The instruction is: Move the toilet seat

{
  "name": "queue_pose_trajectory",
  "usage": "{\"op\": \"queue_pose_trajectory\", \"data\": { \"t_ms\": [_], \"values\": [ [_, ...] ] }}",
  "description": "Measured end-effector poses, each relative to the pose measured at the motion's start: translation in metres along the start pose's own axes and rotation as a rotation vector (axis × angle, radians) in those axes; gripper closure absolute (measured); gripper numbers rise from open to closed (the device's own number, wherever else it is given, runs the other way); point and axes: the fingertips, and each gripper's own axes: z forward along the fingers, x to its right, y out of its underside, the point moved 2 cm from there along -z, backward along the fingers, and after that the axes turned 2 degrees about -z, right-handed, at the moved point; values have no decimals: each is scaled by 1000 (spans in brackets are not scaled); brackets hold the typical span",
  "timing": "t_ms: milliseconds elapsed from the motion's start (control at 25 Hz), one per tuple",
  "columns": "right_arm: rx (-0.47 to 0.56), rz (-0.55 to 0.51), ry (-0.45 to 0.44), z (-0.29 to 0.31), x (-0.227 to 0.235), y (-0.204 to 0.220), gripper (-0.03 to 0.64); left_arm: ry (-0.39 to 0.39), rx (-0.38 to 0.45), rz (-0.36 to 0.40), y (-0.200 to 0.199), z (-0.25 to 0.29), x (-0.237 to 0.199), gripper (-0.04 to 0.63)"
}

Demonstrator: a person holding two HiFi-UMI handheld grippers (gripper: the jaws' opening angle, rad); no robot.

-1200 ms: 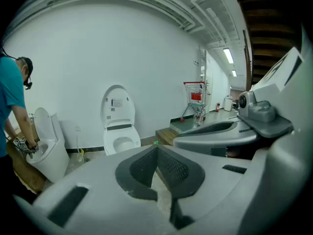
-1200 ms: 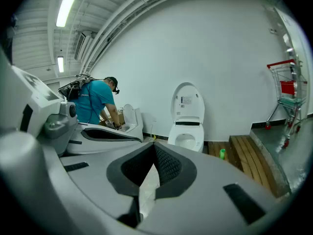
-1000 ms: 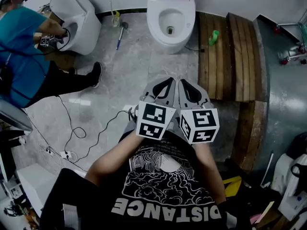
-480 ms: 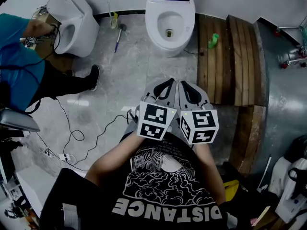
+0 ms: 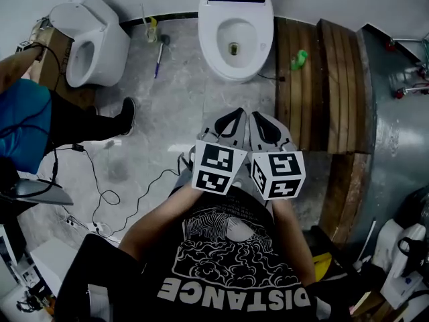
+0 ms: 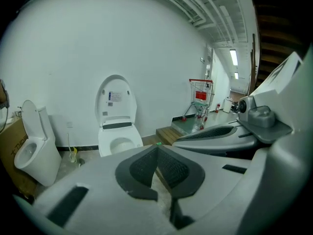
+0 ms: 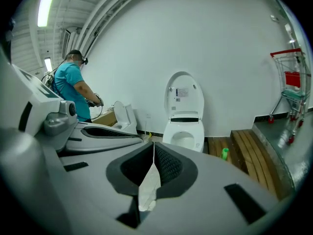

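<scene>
You stand in a bare washroom with a white wall and a grey stone-patterned floor (image 5: 181,92). The toilet (image 5: 236,69) you want sits straight ahead against the wall. Its lid (image 6: 115,99) is tipped up, and the toilet seat (image 5: 211,39) looks to lie flat on the bowl, though the ring is too small to read for certain.

A second toilet (image 5: 87,35) stands off to your left, where another person (image 5: 27,113) in a teal top is working, with cables (image 5: 100,186) trailing across the floor. A wooden platform (image 5: 322,79) with a green bottle (image 5: 298,60) on it lies to your right.

You hold both tools close to your chest, side by side and nearly touching, aimed down and forward at the bowl. That suits an approach, since nothing needs carrying yet and the seat is well out of reach.

The left tool (image 6: 157,150) has its jaws pressed together with nothing between the pads. The right tool (image 7: 153,147) is likewise closed and empty, and only floor shows through its slit. Neither touches anything.
</scene>
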Motion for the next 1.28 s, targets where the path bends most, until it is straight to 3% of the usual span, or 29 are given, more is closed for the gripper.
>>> {"op": "queue_pose_trajectory", "data": {
  "t_ms": [400, 640, 840, 1120, 1280],
  "values": [
    [-90, 139, 10, 87, 22, -13, 598, 56, -53, -96, -8, 62, -67, 583],
    [-157, 224, 23, 141, 39, -7, 598, 158, -121, -311, 7, 104, -104, 583],
    [-171, 338, 2, 180, 56, 12, 598, 170, -173, -386, 31, 142, -131, 583],
    [-165, 476, 7, 228, 80, 50, 597, 209, -189, -570, 78, 190, -152, 583],
    [-156, 525, 6, 252, 93, 72, 597, 219, -184, -638, 103, 217, -155, 583]
  ]
}}
